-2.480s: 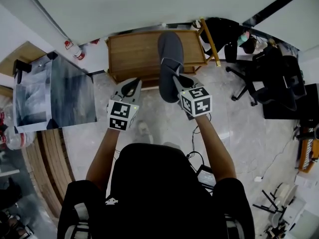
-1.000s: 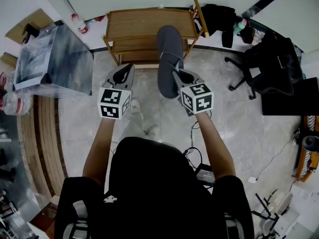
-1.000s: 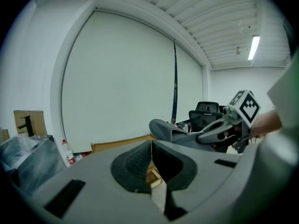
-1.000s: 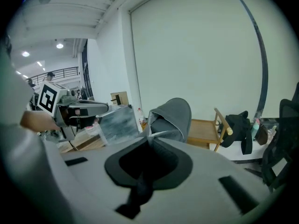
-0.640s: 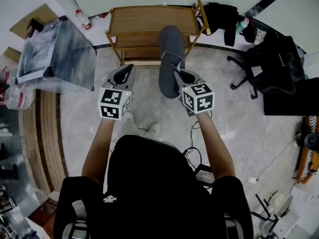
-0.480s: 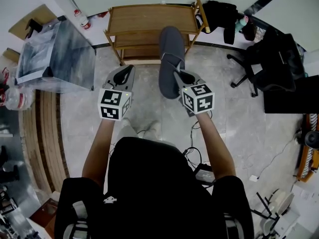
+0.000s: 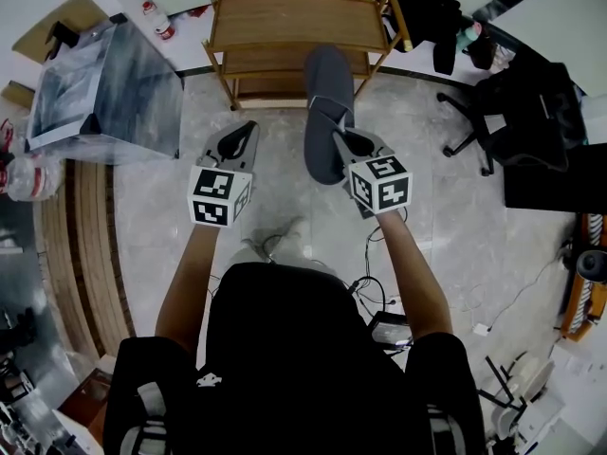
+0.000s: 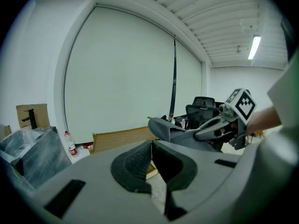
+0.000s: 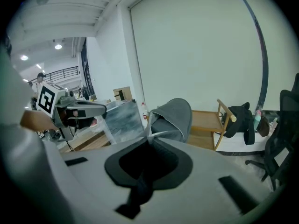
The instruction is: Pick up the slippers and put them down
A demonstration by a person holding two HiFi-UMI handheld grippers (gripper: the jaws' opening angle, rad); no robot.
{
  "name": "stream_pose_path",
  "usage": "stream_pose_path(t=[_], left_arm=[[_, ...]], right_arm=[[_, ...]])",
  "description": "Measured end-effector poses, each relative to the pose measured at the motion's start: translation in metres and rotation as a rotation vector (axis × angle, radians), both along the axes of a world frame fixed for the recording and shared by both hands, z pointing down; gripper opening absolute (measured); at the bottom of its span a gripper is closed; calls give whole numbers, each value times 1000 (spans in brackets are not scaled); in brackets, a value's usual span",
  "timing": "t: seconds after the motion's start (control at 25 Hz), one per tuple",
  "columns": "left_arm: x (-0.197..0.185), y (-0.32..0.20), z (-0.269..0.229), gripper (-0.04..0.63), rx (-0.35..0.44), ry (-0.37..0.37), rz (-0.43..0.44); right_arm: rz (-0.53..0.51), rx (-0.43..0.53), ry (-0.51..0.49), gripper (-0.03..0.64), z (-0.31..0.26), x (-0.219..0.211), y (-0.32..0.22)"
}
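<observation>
Grey felt slipper point(image 7: 327, 112) hangs toe-forward from the right claw point(image 7: 340, 138) in the head view. Since 1 second ago it has drifted off the wooden rack point(image 7: 285, 22) to sit mostly over the pale marble floor point(image 7: 275, 197), so the put-down looks near. Left gripper view shows the left claw point(image 8: 152, 146) closed with nothing between its ribbed pads, while right gripper view shows the right claw pinched tight on the slipper's soft heel rim, rounded toe toward the rack.

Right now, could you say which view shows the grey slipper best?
Head view: the slipper shows at almost full length. The right gripper view shows only its upper; the left gripper view, its side.
</observation>
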State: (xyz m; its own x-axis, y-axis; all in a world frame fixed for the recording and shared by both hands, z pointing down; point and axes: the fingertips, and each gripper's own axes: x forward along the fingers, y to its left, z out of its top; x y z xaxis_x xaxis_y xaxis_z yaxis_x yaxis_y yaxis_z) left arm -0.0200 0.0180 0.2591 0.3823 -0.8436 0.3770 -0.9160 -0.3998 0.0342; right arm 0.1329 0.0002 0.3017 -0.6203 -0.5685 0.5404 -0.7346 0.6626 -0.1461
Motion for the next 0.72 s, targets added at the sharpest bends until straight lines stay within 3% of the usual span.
stream_pose_path(t=[0.4, 0.72], left_arm=[[-30, 9, 29, 8, -54, 24, 63], [-41, 6, 97, 8, -121, 37, 93]], right_arm=[[23, -51, 44, 11, 28, -35, 18], [28, -79, 71, 11, 75, -60, 28]])
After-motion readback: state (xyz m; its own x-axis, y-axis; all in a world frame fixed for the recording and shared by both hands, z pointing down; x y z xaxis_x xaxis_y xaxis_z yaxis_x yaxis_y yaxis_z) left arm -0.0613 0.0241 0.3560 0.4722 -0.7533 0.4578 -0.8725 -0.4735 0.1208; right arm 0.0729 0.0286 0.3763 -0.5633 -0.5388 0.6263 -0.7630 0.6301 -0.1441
